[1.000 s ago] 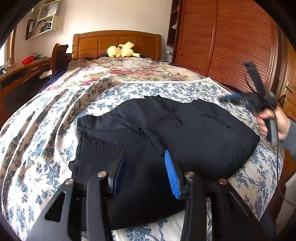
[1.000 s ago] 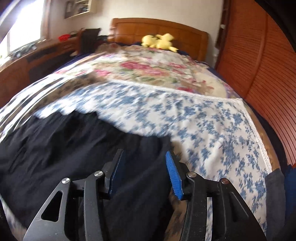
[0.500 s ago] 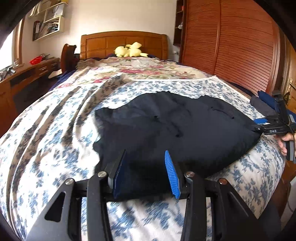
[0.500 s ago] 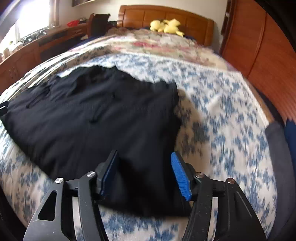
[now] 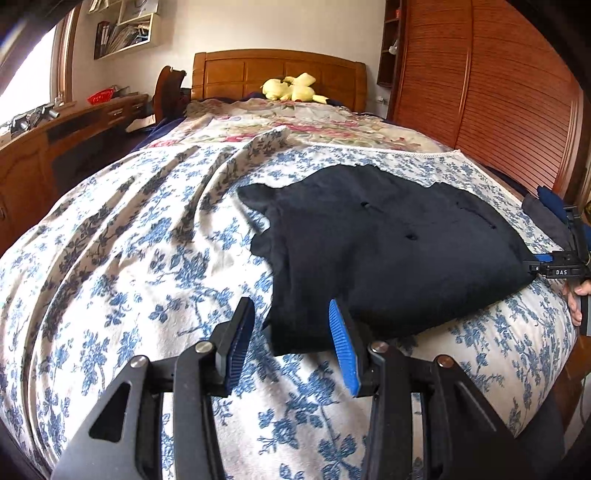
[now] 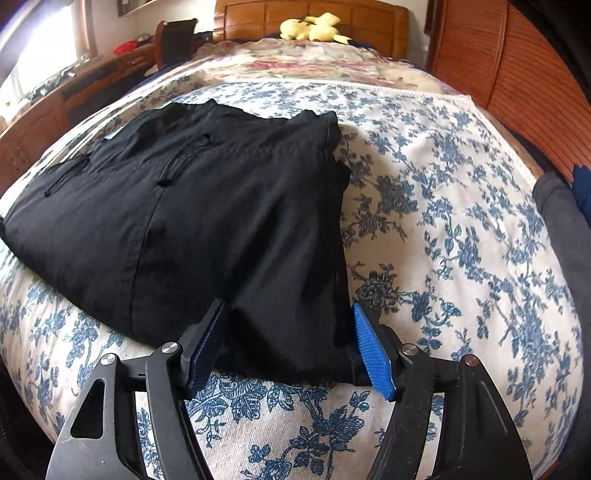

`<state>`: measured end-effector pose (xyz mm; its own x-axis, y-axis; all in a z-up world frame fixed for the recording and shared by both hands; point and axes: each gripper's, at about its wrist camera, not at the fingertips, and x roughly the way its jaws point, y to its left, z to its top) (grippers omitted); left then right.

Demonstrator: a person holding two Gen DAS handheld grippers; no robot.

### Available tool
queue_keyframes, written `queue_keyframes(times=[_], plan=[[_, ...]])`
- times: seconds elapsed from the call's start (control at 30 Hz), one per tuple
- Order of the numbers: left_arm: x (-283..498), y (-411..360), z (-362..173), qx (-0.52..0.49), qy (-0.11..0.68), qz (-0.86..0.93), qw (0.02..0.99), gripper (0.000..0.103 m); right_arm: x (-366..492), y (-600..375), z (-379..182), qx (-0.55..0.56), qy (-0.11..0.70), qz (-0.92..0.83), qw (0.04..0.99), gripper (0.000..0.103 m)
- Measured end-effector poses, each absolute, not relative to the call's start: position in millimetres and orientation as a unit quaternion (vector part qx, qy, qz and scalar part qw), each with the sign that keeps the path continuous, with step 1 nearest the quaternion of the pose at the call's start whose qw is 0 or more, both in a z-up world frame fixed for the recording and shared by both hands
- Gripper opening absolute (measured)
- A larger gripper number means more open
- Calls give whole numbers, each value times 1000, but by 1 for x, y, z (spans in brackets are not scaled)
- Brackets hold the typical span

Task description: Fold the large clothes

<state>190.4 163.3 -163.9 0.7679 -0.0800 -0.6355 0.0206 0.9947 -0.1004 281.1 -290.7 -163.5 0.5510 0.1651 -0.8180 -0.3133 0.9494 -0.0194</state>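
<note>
Left gripper (image 5: pixel 291 341) swung leftward since half second ago, now framing left near corner of black garment (image 5: pixel 388 254) on bed (image 5: pixel 122 280). Right gripper (image 6: pixel 290 343) straddles opposite corner. Both spread wide, gripping nothing. Next fold likely needs both pinching corners.

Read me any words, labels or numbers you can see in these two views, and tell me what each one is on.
"DAS": white letters on the black body of the right gripper, seen in the left wrist view at the edge of the black garment.
Books and papers on the wall shelf: too small and blurred to read.
Nothing else legible in either view.
</note>
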Motion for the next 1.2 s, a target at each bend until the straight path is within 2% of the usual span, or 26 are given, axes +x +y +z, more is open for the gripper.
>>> queue_keyframes(times=[0.2,0.33,0.43,0.47,0.5,0.53,0.57,0.7,0.93,1.2], plan=[[193,167,-173,-52,355,-36,933,40,282,-293,-169,-67,464,142,872,70],[195,165,-175,-51,361,-35,930,40,277,-291,-171,-64,462,154,871,61],[194,161,-175,-42,361,-37,931,36,276,-294,-171,-40,464,174,867,43],[193,160,-175,-44,363,-44,930,26,275,-293,-170,-35,464,181,866,31],[194,159,-176,-48,367,-53,927,20,274,-294,-170,-28,463,193,865,20],[194,157,-176,-42,371,-54,926,17,273,-292,-169,-28,460,198,865,16],[194,155,-176,-33,373,-53,926,9,272,-291,-166,-31,454,204,867,14],[188,152,-164,-31,372,-57,926,3,266,-292,-155,-33,430,211,877,10],[154,127,-138,-19,361,-75,929,3,245,-302,-126,-63,408,228,882,8],[114,81,-120,-9,363,-109,925,3,200,-355,-98,-40,386,229,893,8]])
